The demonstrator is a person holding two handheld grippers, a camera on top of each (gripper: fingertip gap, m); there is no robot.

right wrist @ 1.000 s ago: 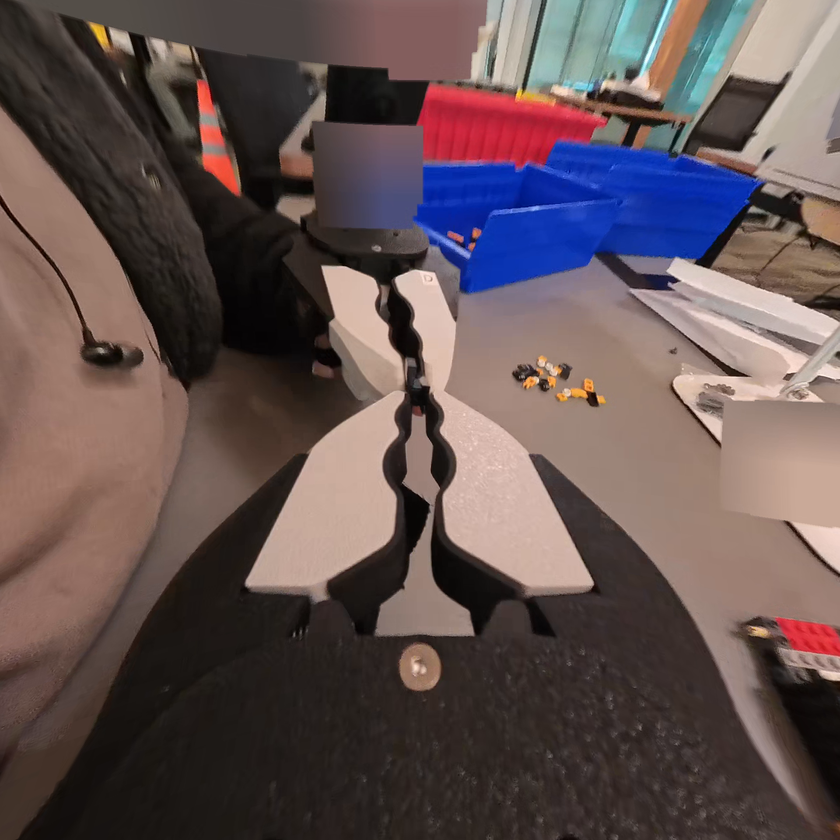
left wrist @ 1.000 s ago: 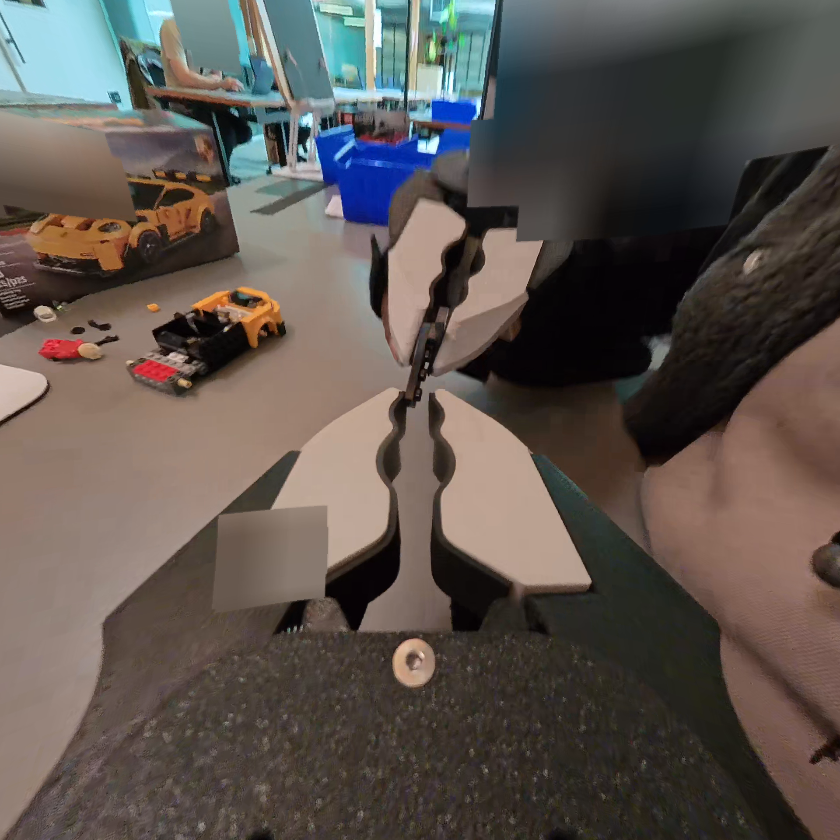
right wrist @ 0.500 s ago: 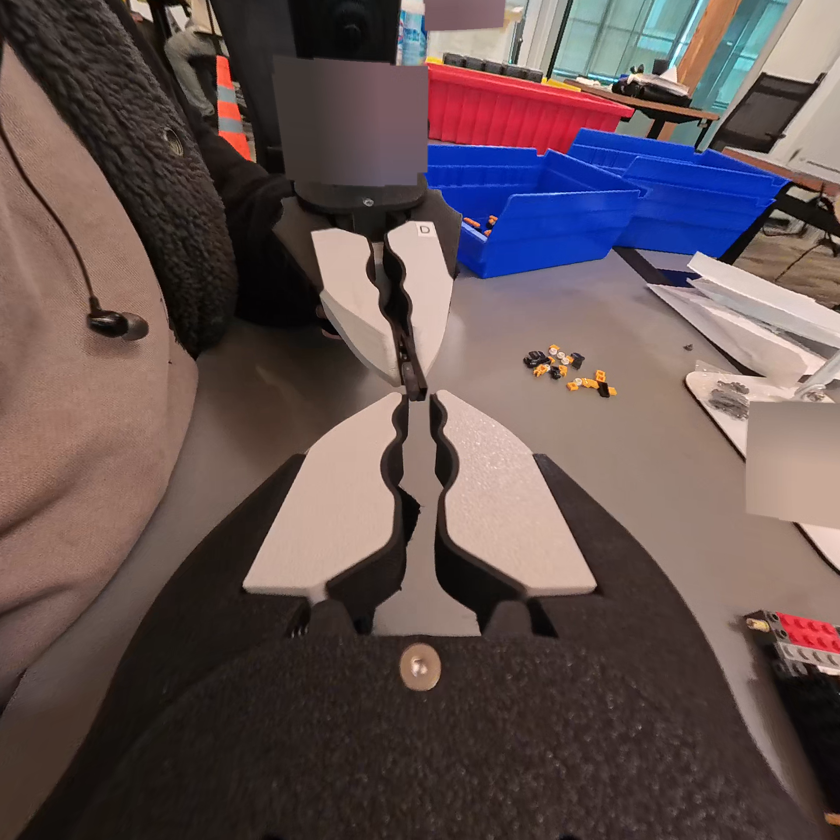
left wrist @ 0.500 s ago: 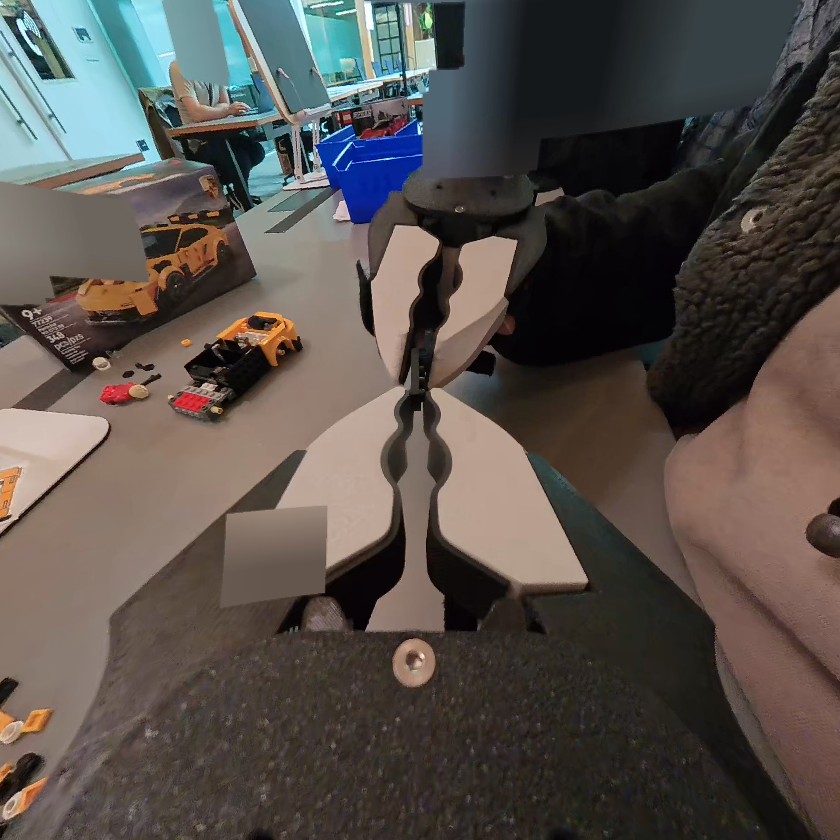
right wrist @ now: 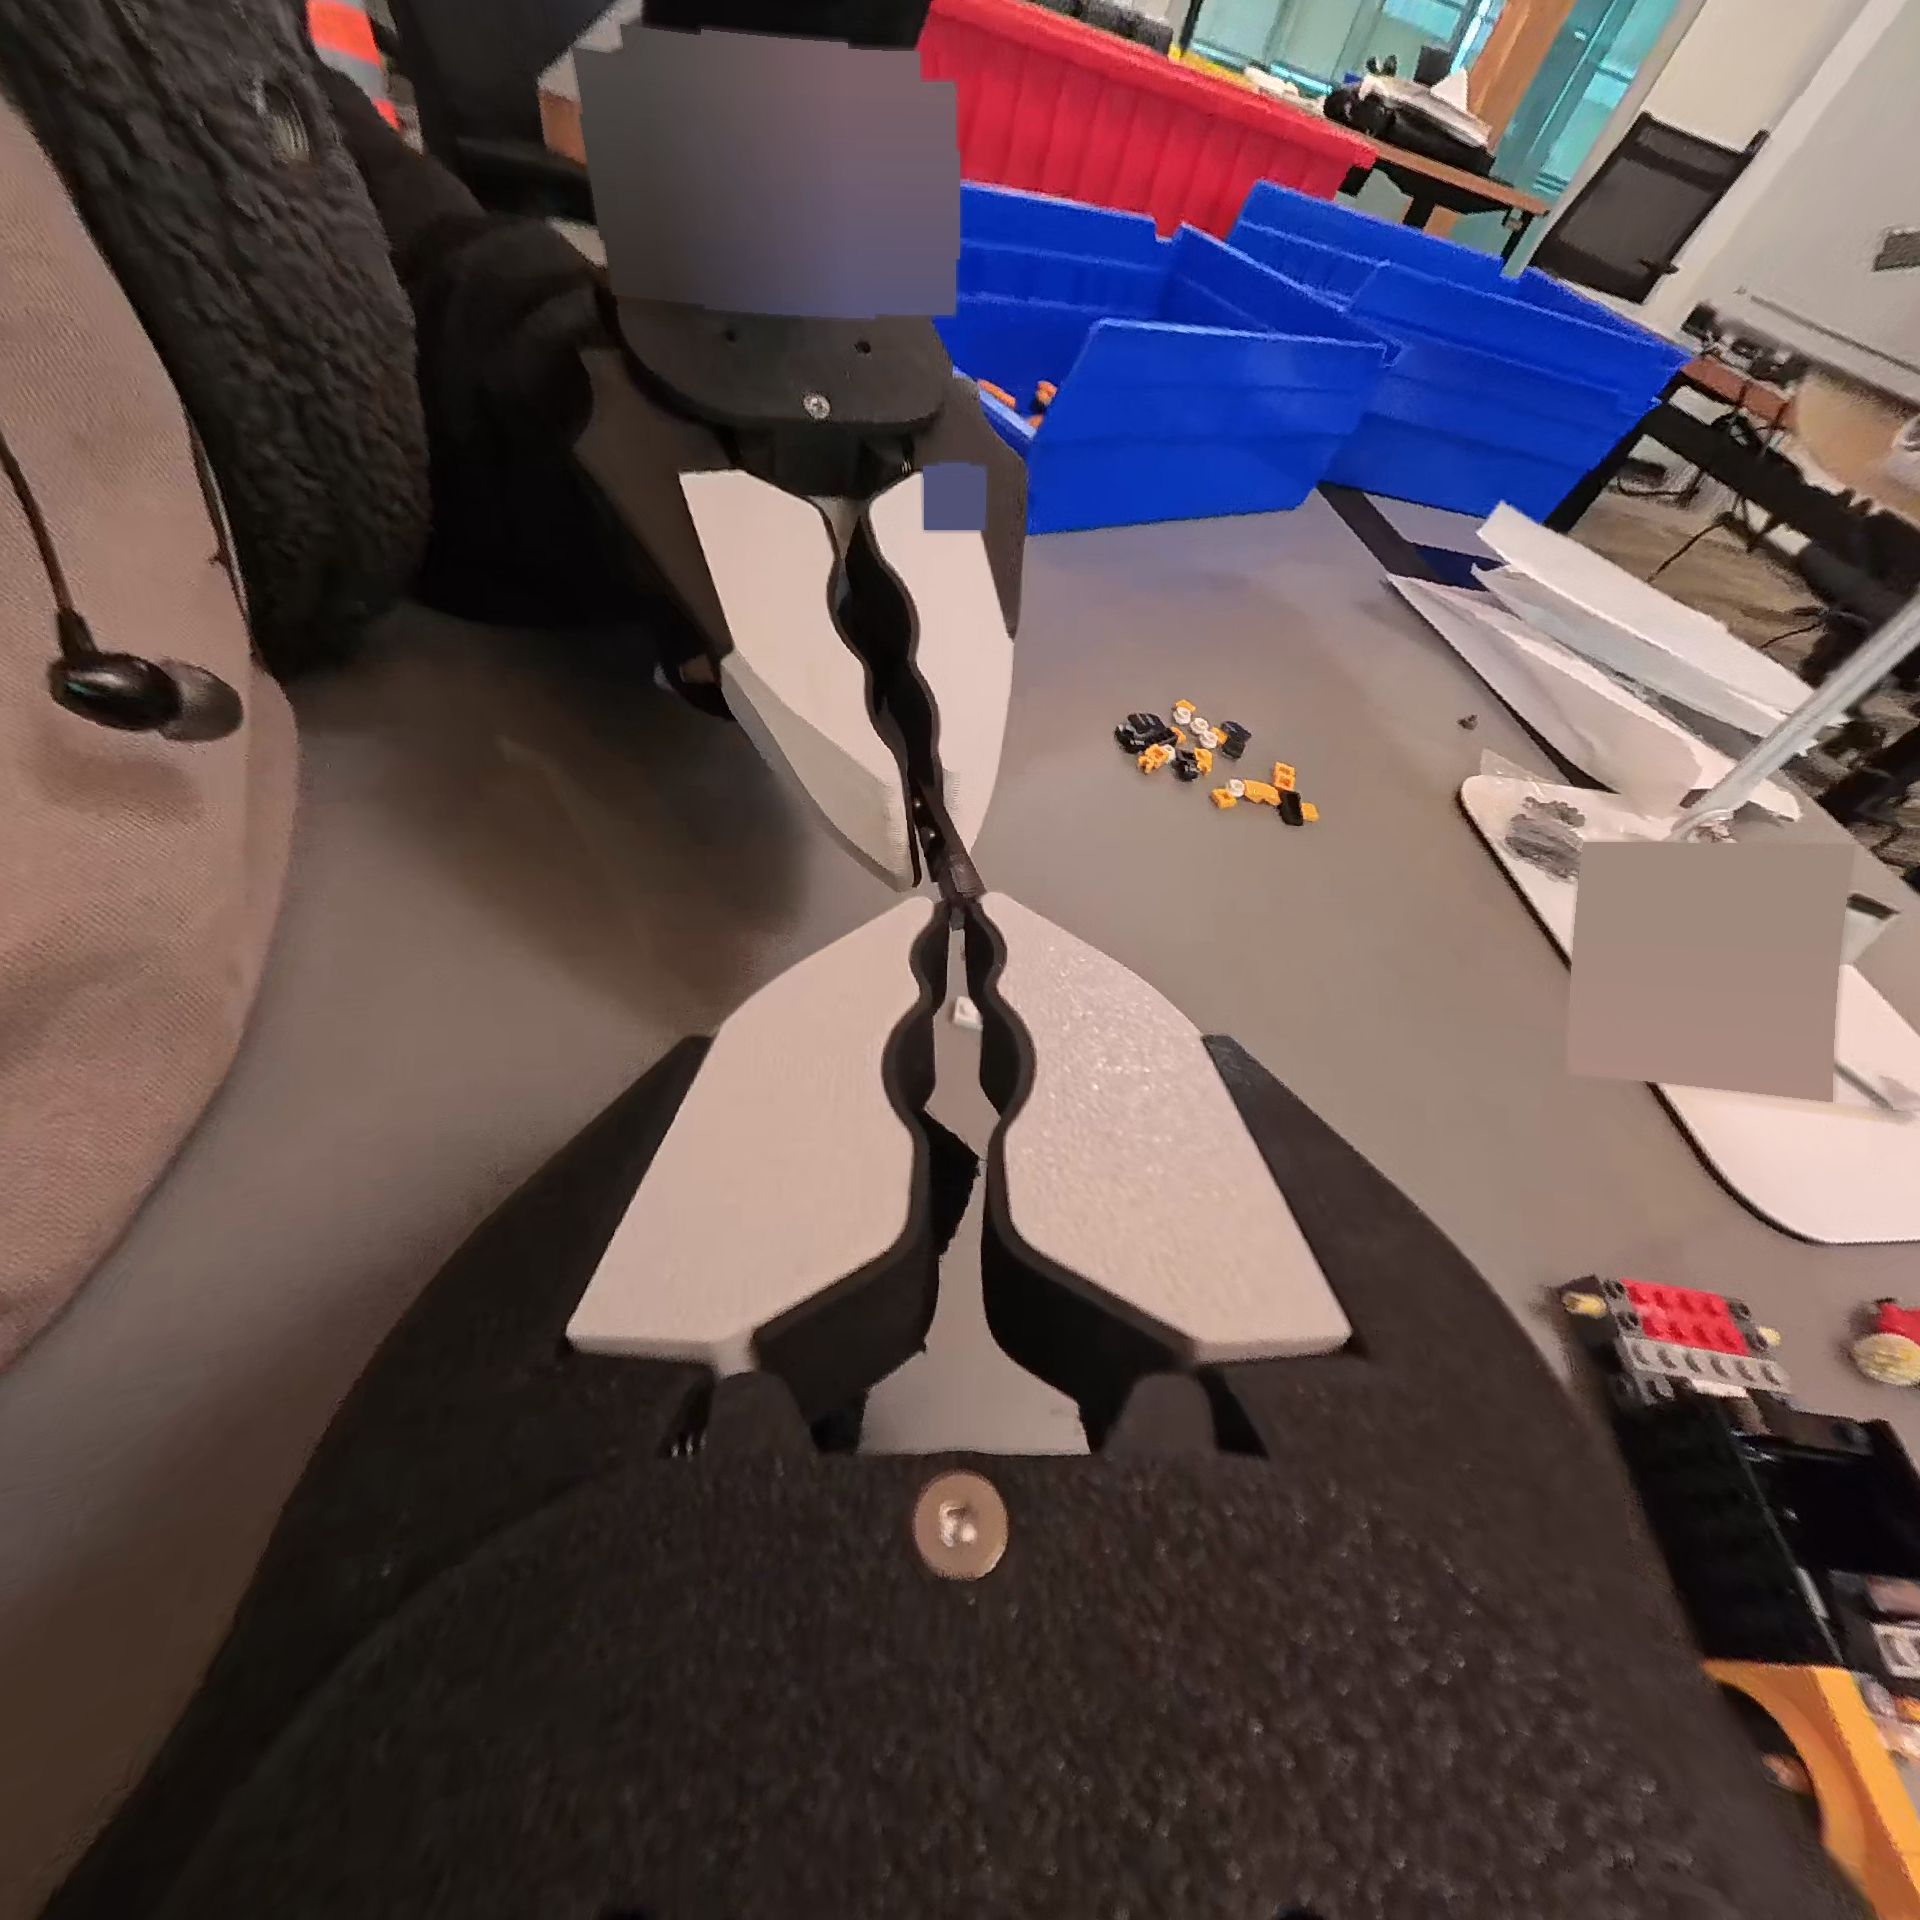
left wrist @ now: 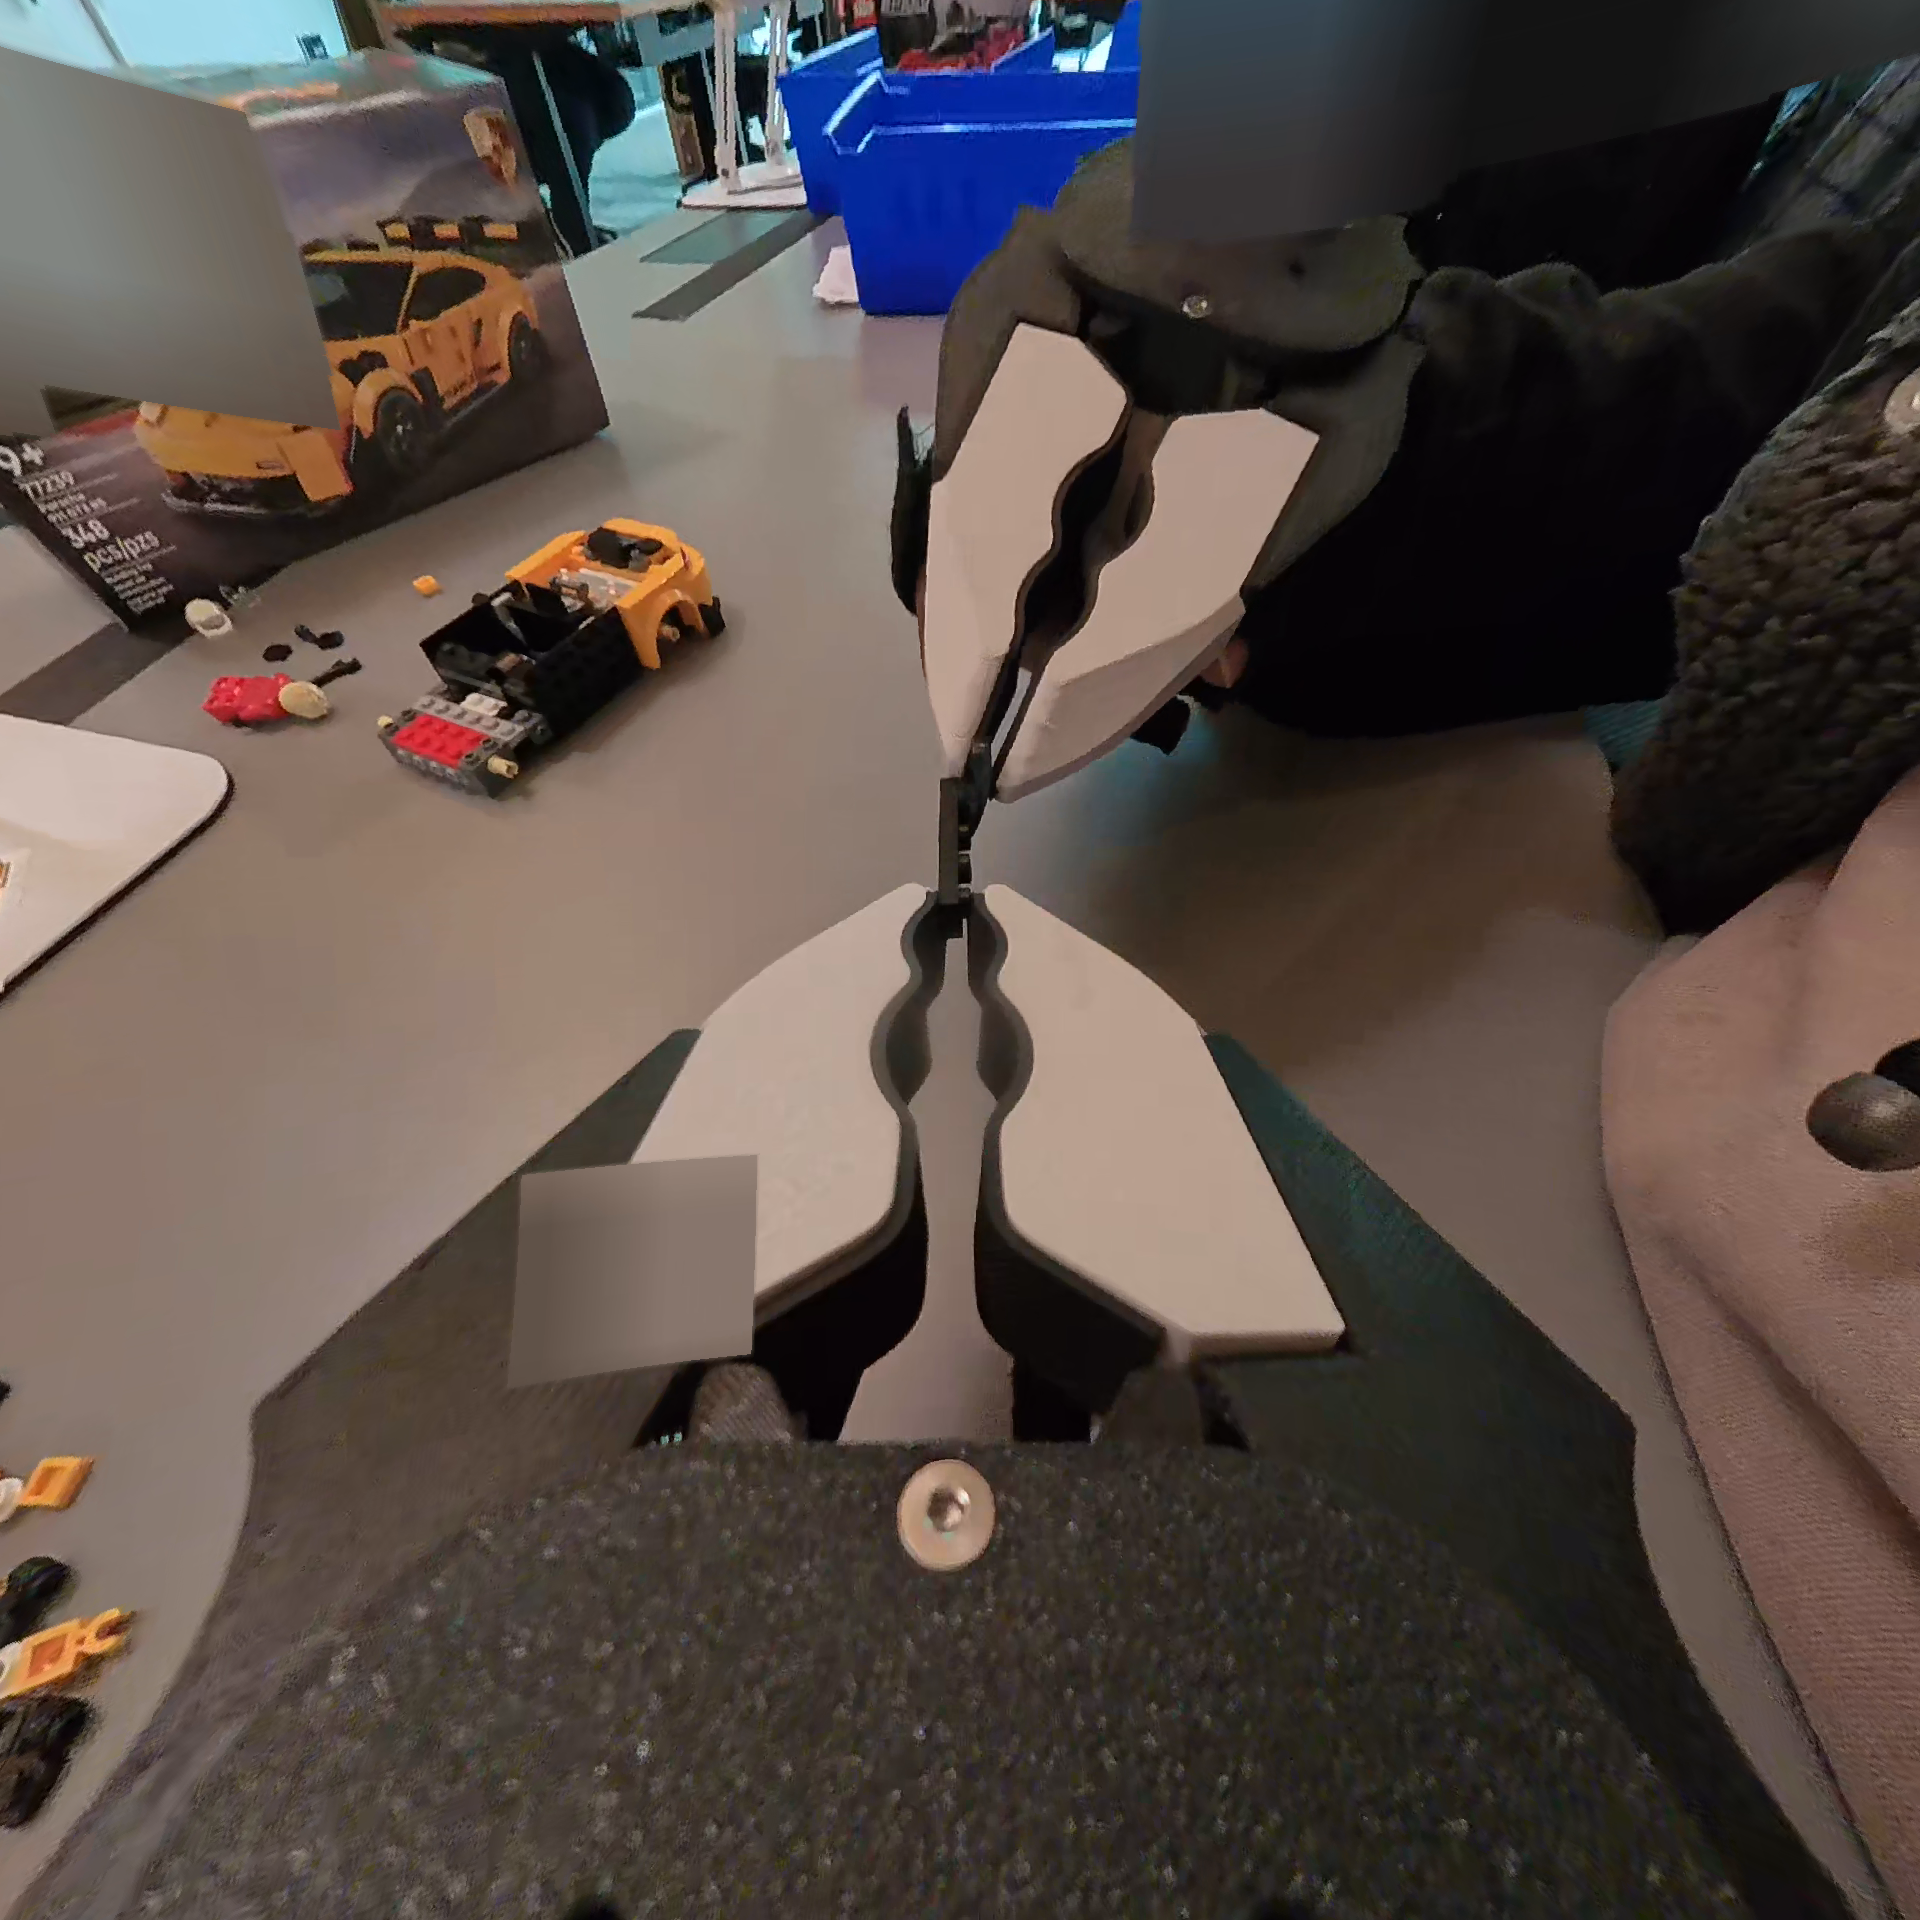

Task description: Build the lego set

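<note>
My left gripper [left wrist: 952, 900] and my right gripper [right wrist: 957, 912] meet tip to tip above the grey table [left wrist: 520, 987]. A thin black Lego part [left wrist: 954, 831] spans the two sets of tips, and both grippers are shut on it. It also shows in the right wrist view [right wrist: 951, 871]. In the left wrist view the right gripper [left wrist: 975, 771] comes down from above. In the right wrist view the left gripper [right wrist: 925, 862] does the same. The partly built yellow and black car [left wrist: 566, 644] sits on the table to the left and also shows in the right wrist view [right wrist: 1714, 1403].
The set's box [left wrist: 416, 343] stands at the back left, with blue bins [right wrist: 1247, 416] behind. Loose small orange and black pieces [right wrist: 1216, 764] lie on the table. A red piece [left wrist: 249, 698] lies near the car. White mats [right wrist: 1766, 1164] lie at the side. The person's jacket is close by. My left and right fingertips are right by each other.
Both grippers have shifted and tilted while staying tip to tip. The black part now stretches visibly between the two sets of tips. The car looks nearer in both views.
</note>
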